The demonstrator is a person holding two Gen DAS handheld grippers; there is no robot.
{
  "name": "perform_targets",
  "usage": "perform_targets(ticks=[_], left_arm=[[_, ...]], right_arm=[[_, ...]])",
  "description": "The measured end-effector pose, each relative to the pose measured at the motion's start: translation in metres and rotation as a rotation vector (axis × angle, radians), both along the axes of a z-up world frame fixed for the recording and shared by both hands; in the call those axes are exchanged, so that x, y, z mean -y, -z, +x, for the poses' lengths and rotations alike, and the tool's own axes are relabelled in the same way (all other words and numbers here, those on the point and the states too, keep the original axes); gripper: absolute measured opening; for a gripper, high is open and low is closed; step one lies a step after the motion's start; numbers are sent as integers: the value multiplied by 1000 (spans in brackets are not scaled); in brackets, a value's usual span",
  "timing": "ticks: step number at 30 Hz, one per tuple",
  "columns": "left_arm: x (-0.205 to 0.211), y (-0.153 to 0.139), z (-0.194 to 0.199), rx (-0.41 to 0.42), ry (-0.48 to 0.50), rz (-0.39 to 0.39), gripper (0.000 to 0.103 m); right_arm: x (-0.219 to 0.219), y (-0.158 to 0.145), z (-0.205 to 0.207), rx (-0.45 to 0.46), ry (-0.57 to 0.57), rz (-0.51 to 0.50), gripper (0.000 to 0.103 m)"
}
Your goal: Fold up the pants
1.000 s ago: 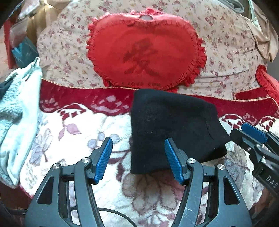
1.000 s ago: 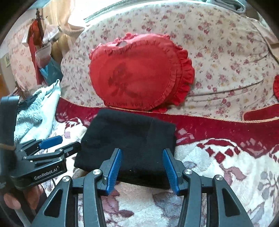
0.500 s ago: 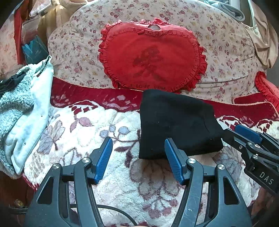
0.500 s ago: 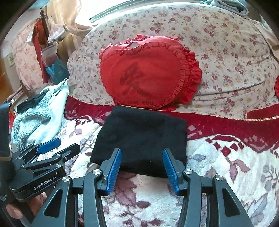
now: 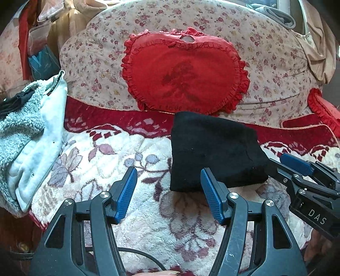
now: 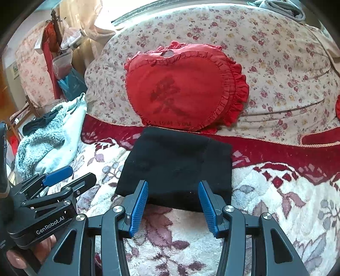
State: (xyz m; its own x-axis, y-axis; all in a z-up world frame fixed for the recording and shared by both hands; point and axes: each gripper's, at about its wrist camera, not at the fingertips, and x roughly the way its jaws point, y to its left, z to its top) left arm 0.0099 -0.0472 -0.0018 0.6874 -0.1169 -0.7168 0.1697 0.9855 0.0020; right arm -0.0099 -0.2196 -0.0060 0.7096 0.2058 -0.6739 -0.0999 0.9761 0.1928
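"GenRobot.AI" on left gripper (image 6: 70,178) body; "DAS" on right gripper (image 5: 297,167) body.

This looks like a home, maybe a bedroom: a soft flowery blanket (image 5: 102,169), a red heart pillow (image 6: 184,89), a big flowery cushion (image 5: 276,63), and curtains (image 6: 85,19).

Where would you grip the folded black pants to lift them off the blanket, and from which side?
Judging by the pose, take the folded black pants at the thick near edge, coming in from the front. That edge faces the open right gripper and sits raised on the floral blanket; the far edge butts against the red heart cushion.
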Motion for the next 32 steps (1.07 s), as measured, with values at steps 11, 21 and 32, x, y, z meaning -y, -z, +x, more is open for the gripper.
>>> perform_targets(ticks=[11, 21, 32], left_arm=[[-1, 2, -1, -6, 4, -2, 62], [-1, 4, 1, -18, 5, -5, 62], [-2, 11, 6, -17, 25, -18, 62]], right_arm=[[-3, 3, -1, -5, 1, 2, 48], [-4, 4, -1, -8, 1, 3, 48], [9, 14, 4, -23, 24, 8, 48]])
